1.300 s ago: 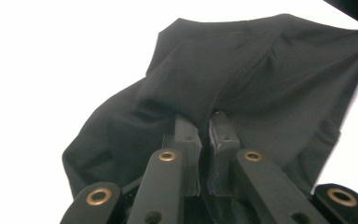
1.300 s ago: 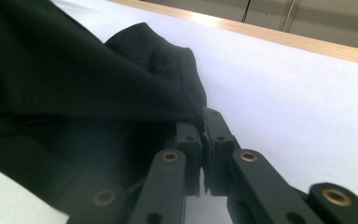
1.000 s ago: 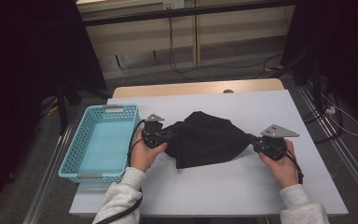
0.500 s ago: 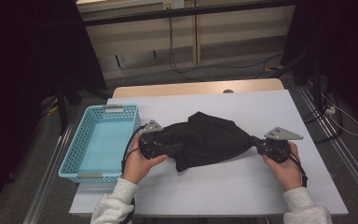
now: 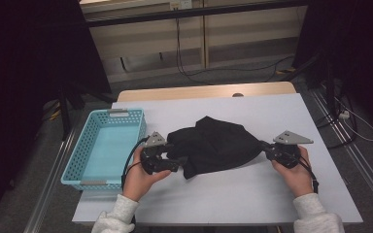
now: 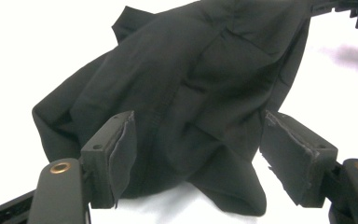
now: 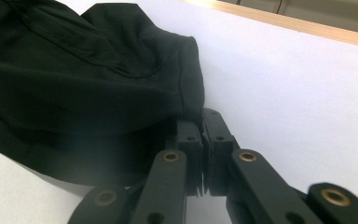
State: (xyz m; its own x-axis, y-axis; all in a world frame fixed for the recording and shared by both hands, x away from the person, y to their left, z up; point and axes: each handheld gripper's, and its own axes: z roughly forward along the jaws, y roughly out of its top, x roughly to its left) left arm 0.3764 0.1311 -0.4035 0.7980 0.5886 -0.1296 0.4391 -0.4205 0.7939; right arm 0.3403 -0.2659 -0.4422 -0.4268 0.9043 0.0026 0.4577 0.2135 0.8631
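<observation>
A crumpled black garment (image 5: 213, 145) lies in the middle of the white table (image 5: 252, 204). My left gripper (image 5: 174, 156) sits at the garment's left end. In the left gripper view its jaws have just been opening: the left gripper (image 6: 196, 158) stands open, with a fold of the garment (image 6: 191, 93) lying loose between the pads (image 6: 121, 149), which do not press on it. My right gripper (image 5: 266, 148) is at the garment's right end. In the right gripper view, the right gripper (image 7: 203, 140) is shut on the hem of the garment (image 7: 98, 84).
A light blue plastic basket (image 5: 141, 127) with nothing in it stands on the table's left side, just beyond my left hand. A wooden table edge (image 5: 204, 91) runs along the back. Bare white tabletop lies in front of the garment and to the right.
The left gripper's jaws have opened and let go of the garment's left end. That hand has drawn back towards the near edge. The right gripper has kept still, shut on the hem.
</observation>
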